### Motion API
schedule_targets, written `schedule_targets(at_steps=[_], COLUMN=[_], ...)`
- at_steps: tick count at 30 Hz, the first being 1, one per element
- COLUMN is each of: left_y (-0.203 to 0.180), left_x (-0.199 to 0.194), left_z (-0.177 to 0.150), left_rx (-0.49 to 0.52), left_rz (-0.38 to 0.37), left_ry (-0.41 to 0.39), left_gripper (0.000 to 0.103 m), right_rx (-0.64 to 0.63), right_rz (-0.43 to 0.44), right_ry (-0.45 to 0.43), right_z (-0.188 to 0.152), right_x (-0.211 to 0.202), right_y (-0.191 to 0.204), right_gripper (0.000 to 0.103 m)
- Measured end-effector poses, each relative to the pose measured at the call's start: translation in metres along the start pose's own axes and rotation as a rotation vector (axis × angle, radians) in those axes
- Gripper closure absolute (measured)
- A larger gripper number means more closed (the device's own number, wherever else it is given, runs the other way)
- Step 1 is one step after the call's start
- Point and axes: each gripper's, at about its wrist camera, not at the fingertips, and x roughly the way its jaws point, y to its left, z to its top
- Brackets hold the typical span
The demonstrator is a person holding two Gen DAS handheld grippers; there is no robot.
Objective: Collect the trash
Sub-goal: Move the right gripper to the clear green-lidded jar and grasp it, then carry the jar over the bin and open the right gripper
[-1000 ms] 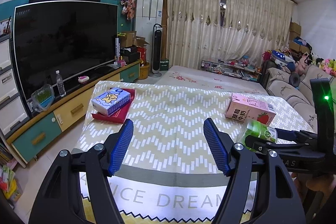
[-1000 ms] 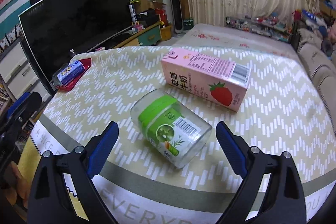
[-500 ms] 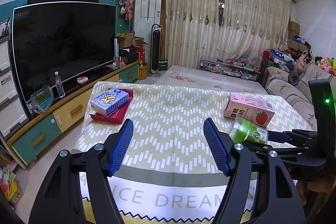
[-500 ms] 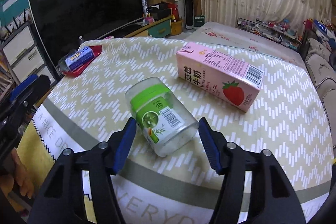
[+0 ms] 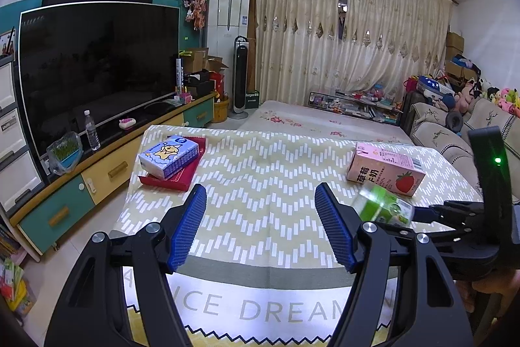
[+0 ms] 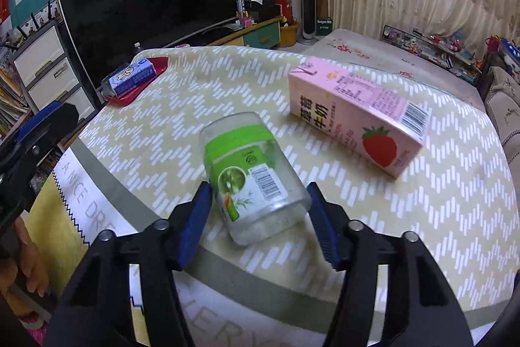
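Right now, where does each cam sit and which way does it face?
Left wrist: on the left gripper, facing across the table toward the curtains; its open jaws and the right gripper show.
Right wrist: on the right gripper, angled down at the clear plastic jar between its closed jaws; left gripper at frame left.
Shared: jar, strawberry milk carton, tissue pack.

Chevron-cloth table (image 5: pixel 260 184): milk carton (image 6: pixel 354 116), red tray (image 5: pixel 175 174); jar (image 6: pixel 253 174) gripped.
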Motion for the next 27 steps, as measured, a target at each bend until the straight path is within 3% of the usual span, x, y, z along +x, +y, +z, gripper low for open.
schedule_targets(at_steps=[6, 18, 27], left_y=[0.000, -0.004, -0.004], left_x=[0.000, -0.002, -0.002], left_z=[0.000, 0.001, 0.001], left_rx=[0.002, 0.024, 0.023], left_rz=[-0.002, -0.014, -0.014], left_ry=[0.000, -0.010, -0.009], left_gripper=[0.034, 0.034, 0.034], right_rx=[0.053, 0.201, 0.261], right_rz=[0.016, -0.035, -0.137], right_ry=[-0.028, -0.150, -0.219], right_z=[-0.019, -0.072, -0.099], right_x=[-0.044, -0.136, -0.181], right_y=[-0.016, -0.074, -0.112], right_gripper=[0.048, 0.053, 0.053])
